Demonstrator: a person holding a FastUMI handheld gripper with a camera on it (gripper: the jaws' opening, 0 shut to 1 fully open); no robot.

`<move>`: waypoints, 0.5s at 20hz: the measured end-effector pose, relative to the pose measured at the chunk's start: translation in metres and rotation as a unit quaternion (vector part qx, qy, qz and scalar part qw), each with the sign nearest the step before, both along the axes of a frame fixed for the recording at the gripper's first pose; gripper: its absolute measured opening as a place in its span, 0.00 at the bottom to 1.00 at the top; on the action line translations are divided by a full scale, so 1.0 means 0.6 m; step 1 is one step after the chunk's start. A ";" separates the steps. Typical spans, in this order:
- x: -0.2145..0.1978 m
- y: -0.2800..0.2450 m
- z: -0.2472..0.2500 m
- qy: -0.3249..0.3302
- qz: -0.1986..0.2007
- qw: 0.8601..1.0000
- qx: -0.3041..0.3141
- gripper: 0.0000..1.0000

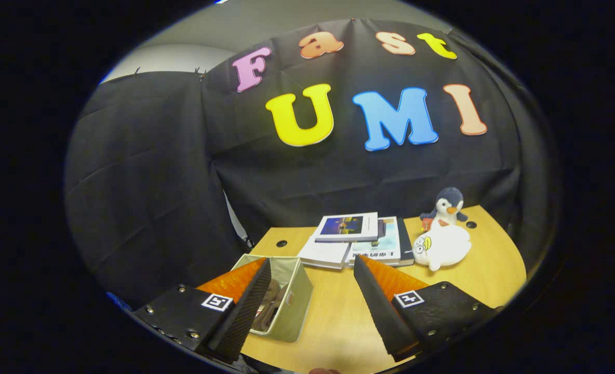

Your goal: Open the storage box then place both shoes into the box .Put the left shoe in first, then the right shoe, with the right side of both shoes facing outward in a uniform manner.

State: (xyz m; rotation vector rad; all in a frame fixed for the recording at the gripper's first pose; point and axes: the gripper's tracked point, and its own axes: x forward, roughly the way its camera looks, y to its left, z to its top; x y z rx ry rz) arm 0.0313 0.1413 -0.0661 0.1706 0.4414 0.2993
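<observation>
Your storage box (292, 301), a pale olive-green fabric cube with soft upright walls, stands open-topped on the light wooden table, at its near left corner. You see it partly behind the left finger, which covers its near left side; its right wall and far rim are plain to you. Inside, against the lighter lining, lies a brown shoe (270, 306) with visible straps or laces, resting low in the box and partly hidden by that finger. You cannot tell from here which shoe it is, which way it faces, or whether a second one lies beside it.
</observation>
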 end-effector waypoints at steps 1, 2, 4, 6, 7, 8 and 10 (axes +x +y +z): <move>-0.005 -0.015 0.012 -0.013 0.000 1.000 0.000 0.97; -0.011 -0.035 0.022 -0.024 -0.001 1.000 -0.004 0.98; -0.017 -0.077 0.037 -0.044 -0.011 0.999 -0.019 0.97; -0.024 -0.117 0.048 -0.066 -0.019 0.997 -0.033 0.97; -0.027 -0.133 0.052 -0.077 -0.021 0.996 -0.036 0.97; -0.031 -0.155 0.054 -0.087 -0.028 0.995 -0.047 0.97; -0.036 -0.198 0.052 -0.102 -0.049 0.991 -0.074 0.97</move>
